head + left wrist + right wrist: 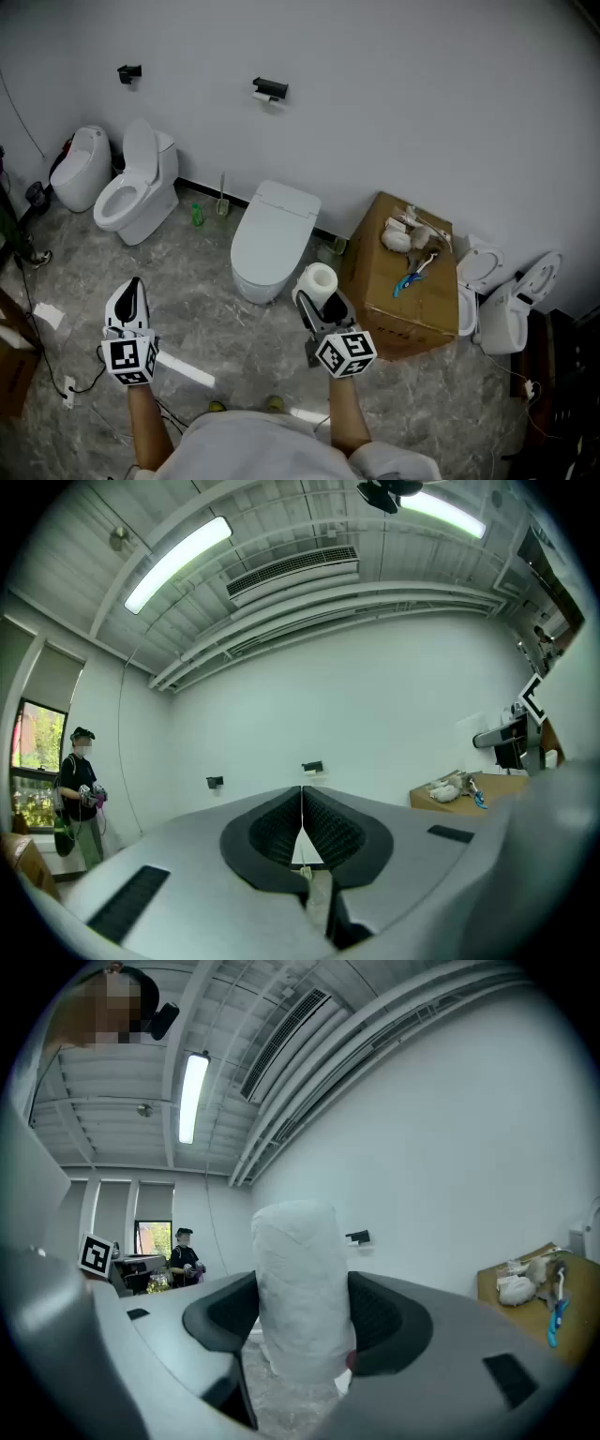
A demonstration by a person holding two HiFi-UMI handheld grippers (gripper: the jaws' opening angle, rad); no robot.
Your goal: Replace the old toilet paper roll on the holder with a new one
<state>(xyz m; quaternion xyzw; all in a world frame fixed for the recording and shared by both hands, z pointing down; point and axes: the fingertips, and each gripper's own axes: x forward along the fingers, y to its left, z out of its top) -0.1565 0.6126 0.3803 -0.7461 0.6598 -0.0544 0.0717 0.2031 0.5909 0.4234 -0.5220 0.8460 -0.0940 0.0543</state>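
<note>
White and tightly wound, a toilet paper roll (298,1279) stands upright between the dark ribbed fingers (389,1321) of the right gripper (300,1312), which press on it from both sides and hold it level. The left gripper (302,822) is empty, its own fingers (333,832) closed flat against each other with only a thin seam between them.

From the head view, both tools are held out at arm's length over a grey marbled floor (197,300). The roll (320,280) in the right gripper (317,300) sits in front of a white closed-lid toilet (272,239) and beside a brown cardboard box (375,272). The left gripper (129,302) is well apart from them, on the other side.

The black wall-mounted paper holder (270,90) is fixed high on the white wall (394,94), with a bit of white showing beneath it. It is well apart from the held roll, beyond the closed-lid toilet.
</note>
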